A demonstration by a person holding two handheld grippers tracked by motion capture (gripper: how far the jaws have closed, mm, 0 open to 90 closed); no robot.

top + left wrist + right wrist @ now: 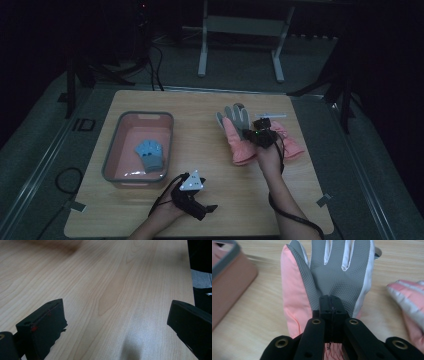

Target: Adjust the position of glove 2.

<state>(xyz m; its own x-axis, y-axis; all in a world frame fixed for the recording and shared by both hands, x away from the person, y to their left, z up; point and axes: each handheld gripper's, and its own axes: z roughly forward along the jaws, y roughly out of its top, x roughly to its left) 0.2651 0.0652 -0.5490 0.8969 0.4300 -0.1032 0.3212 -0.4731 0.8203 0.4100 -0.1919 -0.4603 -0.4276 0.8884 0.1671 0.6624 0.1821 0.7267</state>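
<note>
High view, glove: a pink glove [239,141] with a grey palm and grey and white finger parts lies palm up on the tabletop [200,200], right of the middle of the picture.
High view, second glove: another pink glove [292,145] lies just beside it, to its right.
High view, right gripper: the right gripper [261,136] sits on top of the glove's lower palm, with the person's hand behind it.
High view, left gripper: the left gripper [207,206] rests low in the picture, near the bottom edge of the tabletop, well apart from the gloves.
High view, tub: a pink tub [112,155] with a grey rim stands at the left. A small blue-grey glove [150,152] lies inside it.
Left gripper view, fingers: the two black fingers [45,325] stand wide apart at the lower corners. Nothing is between them, just bare wood.
Right gripper view, glove: the glove [339,275] is in the upper middle. Its grey palm has tiny bumps, white strips run between its finger parts, and a pink side runs down the left.
Right gripper view, fingers: the black fingers [325,307] are pressed tight together and pinch the grey palm cloth at the glove's lower part.
Right gripper view, other things: the second glove [409,302] peeks in at the right edge. The tub [229,287] is at the upper left.
</note>
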